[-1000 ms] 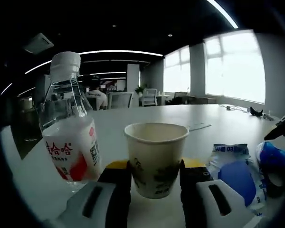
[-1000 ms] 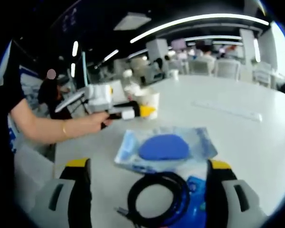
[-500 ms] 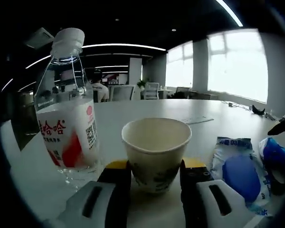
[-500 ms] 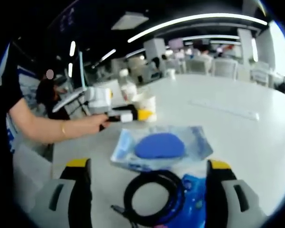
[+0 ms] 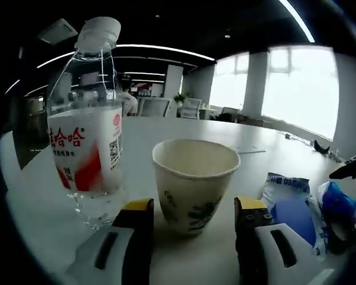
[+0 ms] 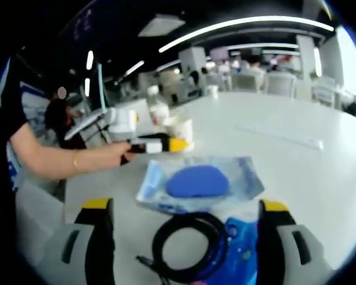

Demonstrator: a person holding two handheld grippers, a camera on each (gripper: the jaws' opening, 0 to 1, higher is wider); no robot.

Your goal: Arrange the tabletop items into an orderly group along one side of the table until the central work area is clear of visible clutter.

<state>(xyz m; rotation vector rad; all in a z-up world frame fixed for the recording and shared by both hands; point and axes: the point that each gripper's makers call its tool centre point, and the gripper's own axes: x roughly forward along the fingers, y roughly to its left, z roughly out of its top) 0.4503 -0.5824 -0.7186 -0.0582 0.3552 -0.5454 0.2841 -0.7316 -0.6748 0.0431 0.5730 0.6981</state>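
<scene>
Cup (image 5: 196, 184): cream paper, dark green leaf print low on the wall. Bottle (image 5: 88, 127): clear plastic, white cap, white label with a red swoosh, red characters and a black QR code. Pouch (image 6: 200, 183): translucent pale blue with a solid blue oval inside; blue lettering on its top edge in the left gripper view. Cable (image 6: 187, 246): black coil on a bright blue wrapper. Table (image 6: 308, 178): plain white. Left gripper (image 5: 193, 215): black jaws with yellow tips, light grey body. Right gripper (image 6: 187, 208): same black, yellow and grey. Ceiling dark, with white light strips.
</scene>
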